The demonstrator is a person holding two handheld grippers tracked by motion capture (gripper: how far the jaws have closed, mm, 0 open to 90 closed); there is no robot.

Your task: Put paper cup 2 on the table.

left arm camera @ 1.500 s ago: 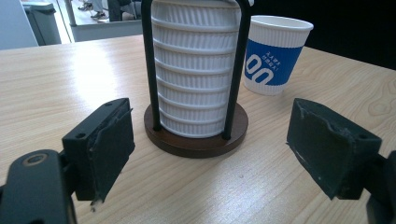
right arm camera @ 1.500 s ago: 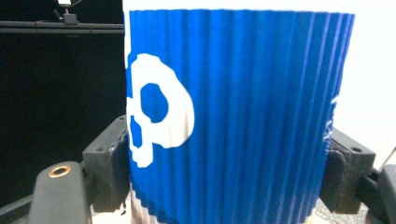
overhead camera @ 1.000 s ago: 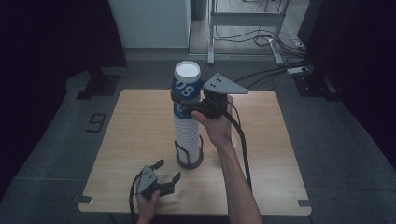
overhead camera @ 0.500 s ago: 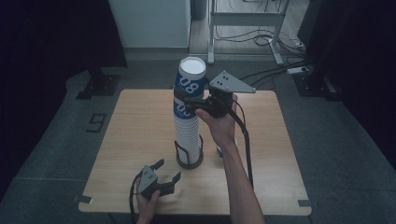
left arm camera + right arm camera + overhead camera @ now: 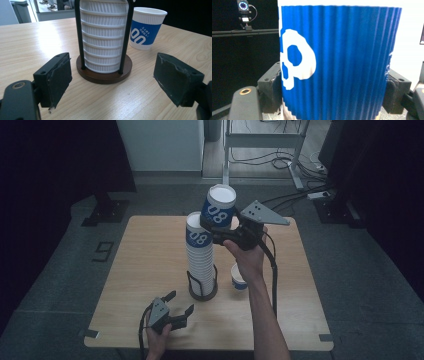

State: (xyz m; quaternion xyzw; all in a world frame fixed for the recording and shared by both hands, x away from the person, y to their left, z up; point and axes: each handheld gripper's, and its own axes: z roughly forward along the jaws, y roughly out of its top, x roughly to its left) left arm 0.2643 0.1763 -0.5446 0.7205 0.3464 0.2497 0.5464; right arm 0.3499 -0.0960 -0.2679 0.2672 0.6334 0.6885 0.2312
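Blue ribbed paper cup [image 5: 219, 207] sits clamped between the right gripper [image 5: 207, 226]'s jaws, just beside the stack [image 5: 200, 257] top; a hard squeeze could crush it. Left gripper [image 5: 177, 306] rests wide open, empty.

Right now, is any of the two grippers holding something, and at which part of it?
The right gripper holds a paper cup by its blue ribbed side wall, one jaw on each side. The left gripper is open and holds nothing.

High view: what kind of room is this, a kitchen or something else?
Probably a lab or recording studio, not a kitchen: dark curtains around a lone wooden table, loose cables on the floor, and a camera on a rail.
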